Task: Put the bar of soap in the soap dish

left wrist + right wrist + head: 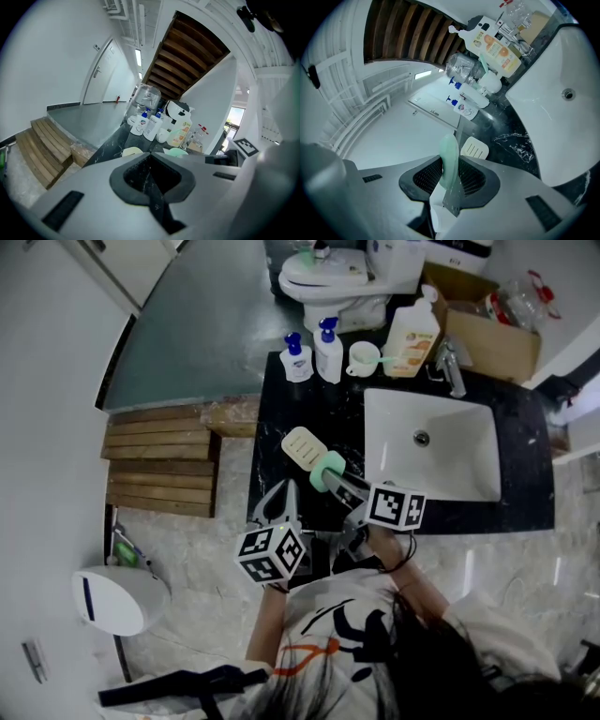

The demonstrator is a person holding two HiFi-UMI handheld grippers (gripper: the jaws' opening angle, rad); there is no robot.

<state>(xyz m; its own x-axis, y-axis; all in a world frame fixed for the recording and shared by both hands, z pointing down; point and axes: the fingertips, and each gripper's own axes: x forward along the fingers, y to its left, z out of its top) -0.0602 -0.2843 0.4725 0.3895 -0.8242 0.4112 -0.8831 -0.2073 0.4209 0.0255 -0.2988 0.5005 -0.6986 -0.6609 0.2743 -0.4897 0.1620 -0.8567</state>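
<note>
— Two grippers over one counter: what does each have?
— The right gripper (pixel 451 185) is clenched on the bar of soap (pixel 449 152). The pale green bar stands on edge between the ribbed pads, and its rounded end pokes out beyond the jaws.
— And the left gripper (pixel 153 183)?
— It grasps nothing. Its jaws are pressed together, with only the dark hollow of the pads between them. In the head view it hangs at the front edge of the black counter (pixel 281 418), to the left of the other gripper.
— Where is the soap dish (pixel 303 446)?
— Flat on the counter, left of the white sink (pixel 459 474). It is cream, and the slots along its floor all show.
— How close is the bar to it?
— In the head view the bar is just beside the near right end of the dish, low over the counter. I cannot tell whether the two touch. In the right gripper view the dish lies just beyond the bar's tip, a little to its right.
— What stands further back?
— Along the rear of the counter are a short pump bottle (pixel 297 363) and a taller pump bottle (pixel 329 356), both blue-topped. Next to them come a white cup (pixel 363 359) and an orange-labelled bottle (pixel 411 334). The tap (pixel 451 368) rises behind the sink. On the floor to the left of the counter there are wooden steps (pixel 159 460).
</note>
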